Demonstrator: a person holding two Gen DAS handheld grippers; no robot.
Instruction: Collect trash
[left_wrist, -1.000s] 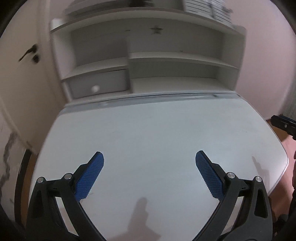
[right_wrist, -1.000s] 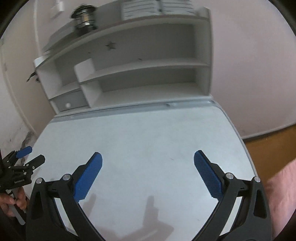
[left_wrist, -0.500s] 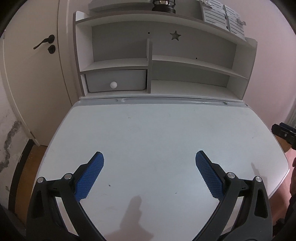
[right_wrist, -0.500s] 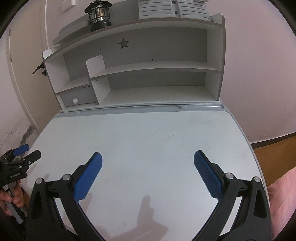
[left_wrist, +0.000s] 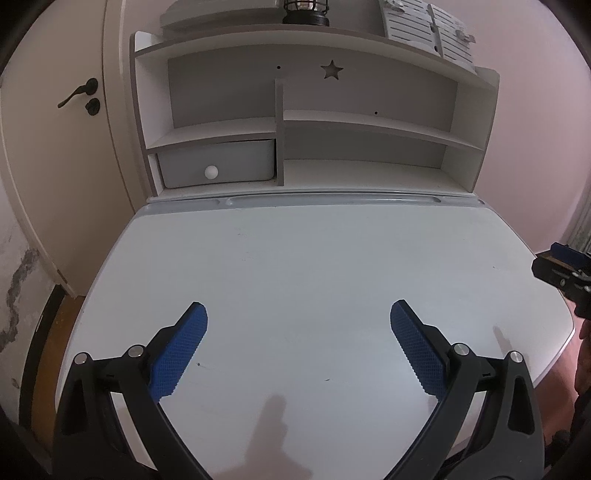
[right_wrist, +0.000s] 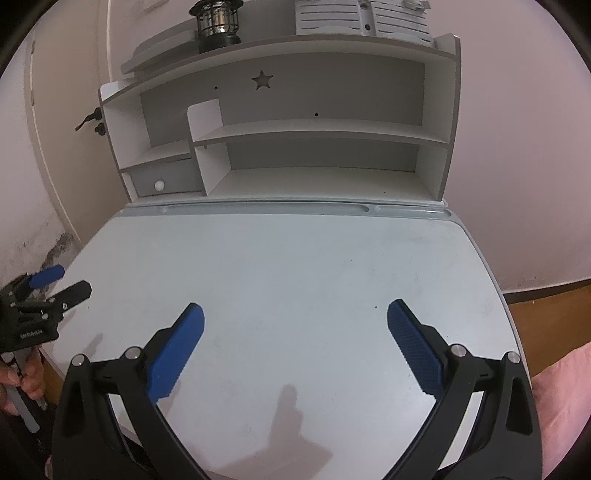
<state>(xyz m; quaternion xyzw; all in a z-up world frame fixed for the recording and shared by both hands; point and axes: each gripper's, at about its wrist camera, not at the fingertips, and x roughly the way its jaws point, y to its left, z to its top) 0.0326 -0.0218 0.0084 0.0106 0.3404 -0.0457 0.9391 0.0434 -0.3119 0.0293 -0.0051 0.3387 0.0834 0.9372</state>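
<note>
No trash shows in either view. My left gripper (left_wrist: 298, 321) hovers open over the near part of a pale grey desk top (left_wrist: 295, 266), nothing between its blue pads. My right gripper (right_wrist: 294, 321) is open too, above the same desk top (right_wrist: 295, 266). In the right wrist view the left gripper (right_wrist: 61, 282) appears at the left edge, held by a hand (right_wrist: 26, 380). The left wrist view catches the right gripper's tip (left_wrist: 561, 269) at the far right edge.
A white hutch with shelves (left_wrist: 314, 125) stands at the back of the desk, with a small drawer (left_wrist: 218, 162) on its left and a lantern (right_wrist: 216, 22) on top. A door (left_wrist: 66, 110) is left of it. Wooden floor (right_wrist: 546, 306) lies right of the desk.
Both cameras have tilted up and steadied, so the hutch top and lantern come further into view. Both grippers stay open over the desk.
</note>
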